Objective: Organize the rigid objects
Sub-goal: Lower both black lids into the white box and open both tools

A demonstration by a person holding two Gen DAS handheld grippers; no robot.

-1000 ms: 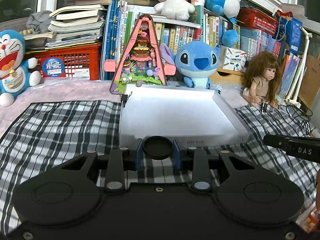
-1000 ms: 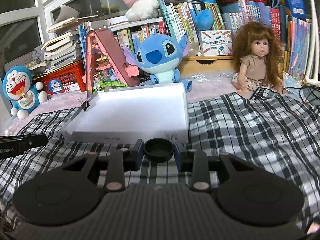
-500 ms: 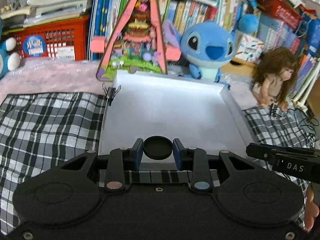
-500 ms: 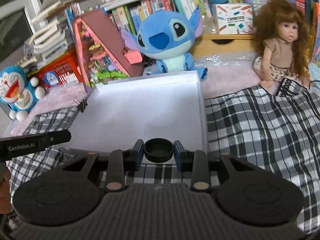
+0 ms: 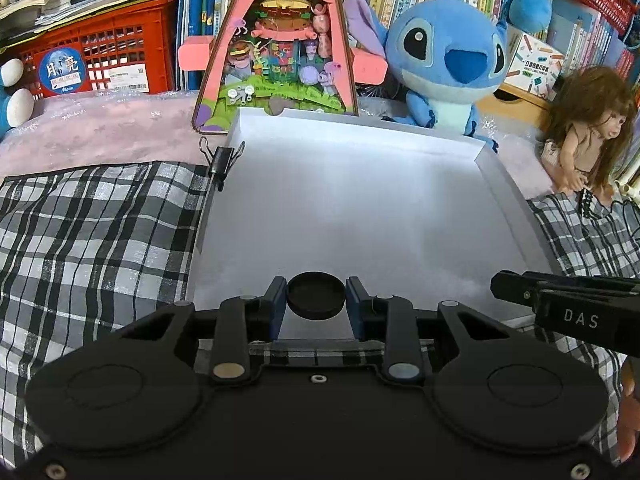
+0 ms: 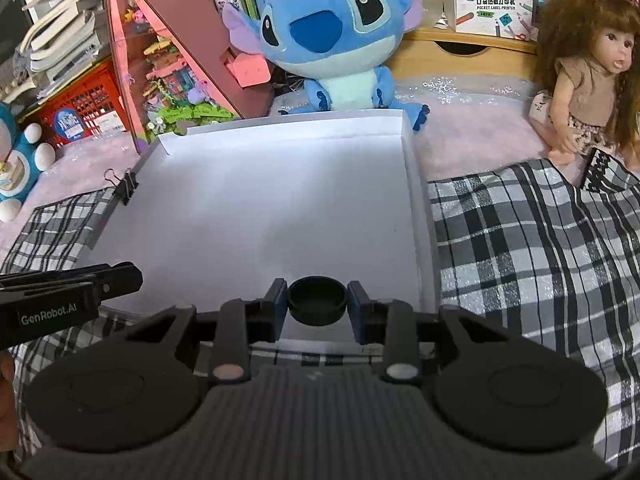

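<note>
Both grippers' fingers (image 5: pixel 276 300) pinching round black caps (image 5: pixel 316 296), white tray (image 5: pixel 360 208)

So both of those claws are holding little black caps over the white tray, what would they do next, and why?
Probably lower them a little and let go. The left gripper grips a black cap and the right gripper grips another black cap, both already past the near edge of the white tray, whose floor looks bare, so setting them down there seems the natural step.
</note>
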